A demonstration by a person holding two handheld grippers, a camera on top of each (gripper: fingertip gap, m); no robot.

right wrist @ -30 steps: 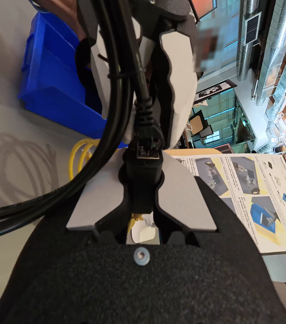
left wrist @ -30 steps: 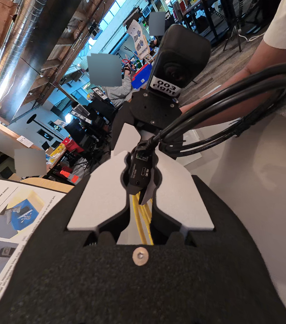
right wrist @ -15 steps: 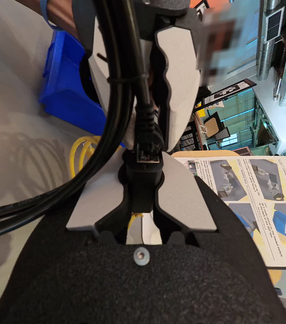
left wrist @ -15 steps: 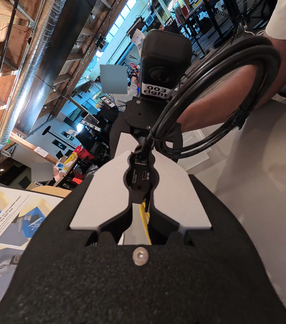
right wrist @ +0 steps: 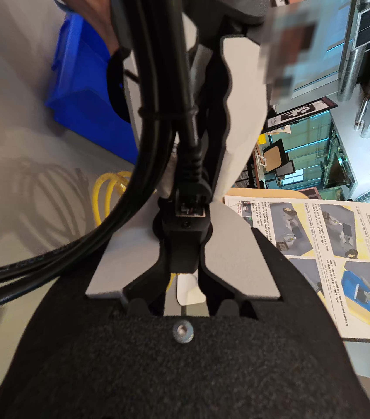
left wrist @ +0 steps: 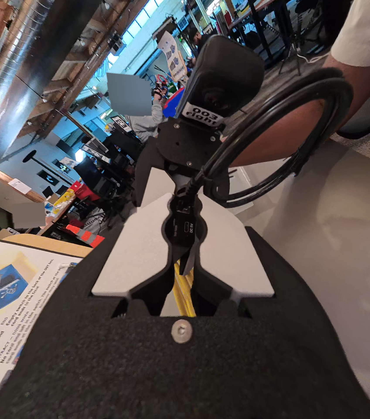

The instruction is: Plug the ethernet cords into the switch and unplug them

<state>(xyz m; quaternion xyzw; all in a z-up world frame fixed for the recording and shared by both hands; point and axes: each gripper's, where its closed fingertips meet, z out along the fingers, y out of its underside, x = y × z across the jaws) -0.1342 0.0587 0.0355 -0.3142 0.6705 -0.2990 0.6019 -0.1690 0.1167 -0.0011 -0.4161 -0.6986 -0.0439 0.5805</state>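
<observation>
My right gripper [right wrist: 186, 207] is shut on the small black switch [right wrist: 185, 244] and holds it above the table with its ports facing away from me. A black ethernet plug [right wrist: 190, 195] sits in a port of the switch. My left gripper [left wrist: 185, 197] comes from the opposite side and is shut on that plug, with its white fingers [right wrist: 240, 113] on either side of the boot. The left wrist view shows the switch's side face [left wrist: 184, 229] and the plug [left wrist: 186, 192] at my fingertips. The bundled black cord [left wrist: 304, 113] loops off to the right.
A coiled yellow ethernet cord [right wrist: 109, 192] lies on the grey table [left wrist: 326, 249], beside a blue bin [right wrist: 84, 90]. A printed instruction sheet [right wrist: 326, 249] lies to the side. A person's arm [left wrist: 292, 140] is behind the right gripper [left wrist: 179, 181]. Some 7 cm of space lies between my two pairs of fingers.
My left gripper's jaws have narrowed and closed on the plug. Both grippers have swayed a little and the cord loop has shifted. The plug stays in the port.
</observation>
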